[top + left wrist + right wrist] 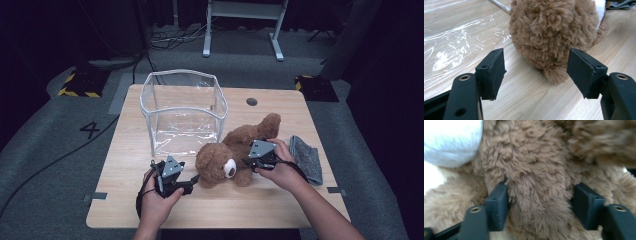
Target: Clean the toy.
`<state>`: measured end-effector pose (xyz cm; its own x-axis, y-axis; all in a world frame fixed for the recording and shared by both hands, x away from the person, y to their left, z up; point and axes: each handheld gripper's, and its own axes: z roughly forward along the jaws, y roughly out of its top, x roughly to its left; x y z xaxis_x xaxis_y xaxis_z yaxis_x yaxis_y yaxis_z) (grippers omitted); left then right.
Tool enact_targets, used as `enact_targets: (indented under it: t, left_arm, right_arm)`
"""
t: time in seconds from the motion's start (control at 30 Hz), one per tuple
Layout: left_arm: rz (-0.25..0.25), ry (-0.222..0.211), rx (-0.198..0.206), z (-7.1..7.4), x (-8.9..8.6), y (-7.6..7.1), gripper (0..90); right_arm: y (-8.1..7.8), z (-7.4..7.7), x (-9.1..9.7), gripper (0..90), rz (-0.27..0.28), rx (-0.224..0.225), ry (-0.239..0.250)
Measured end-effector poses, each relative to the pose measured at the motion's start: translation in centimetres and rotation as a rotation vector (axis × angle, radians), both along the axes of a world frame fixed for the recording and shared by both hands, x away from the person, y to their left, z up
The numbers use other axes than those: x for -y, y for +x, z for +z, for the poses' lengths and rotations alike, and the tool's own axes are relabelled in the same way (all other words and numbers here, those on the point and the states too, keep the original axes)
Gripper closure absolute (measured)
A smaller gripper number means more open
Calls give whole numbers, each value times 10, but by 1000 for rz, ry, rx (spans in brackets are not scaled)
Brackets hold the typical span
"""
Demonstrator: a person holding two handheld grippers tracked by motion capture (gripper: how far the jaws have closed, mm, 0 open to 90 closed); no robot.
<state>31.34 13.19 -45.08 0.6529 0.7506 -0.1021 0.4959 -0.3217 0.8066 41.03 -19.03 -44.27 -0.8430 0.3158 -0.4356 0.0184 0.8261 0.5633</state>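
Grey carpet surrounds the pale wooden surface (150, 205), where a brown teddy bear (235, 150) lies on its side. Behind the bear stands a clear plastic box (182, 112), and a folded grey cloth (307, 157) lies to the bear's right. Left tongs (536, 72) gape wide just beside the bear's head, not touching it. Right tongs (540, 207) press into the bear's fur, gripping a plush fold.

Open left claw (536, 72) frames the teddy bear's (554, 32) furry head on the table (529, 100).
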Motion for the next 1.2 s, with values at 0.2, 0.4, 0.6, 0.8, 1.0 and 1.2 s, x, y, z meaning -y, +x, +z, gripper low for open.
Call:
enact_targets:
  t: [0.2,0.4,0.6,0.8,1.0,1.2]
  left_arm:
    - [-1,-2,3,0,0,0,313]
    - [2,-17,7,0,-3,2,314]
    - [-2,-30,14,2,-2,4,314]
    - [-23,-37,10,3,6,8,314]
    - [-55,-35,9,3,18,15,314]
    - [-84,-25,5,1,27,20,314]
  right_arm:
    - [6,2,2,762,35,-63,11]
    - [-3,19,9,829,8,-102,99]
    - [-28,50,27,831,-41,-182,241]
    - [-50,74,61,825,-150,-232,411]
    - [-63,75,107,823,-293,-293,583]
    - [-73,69,146,816,-439,-265,649]
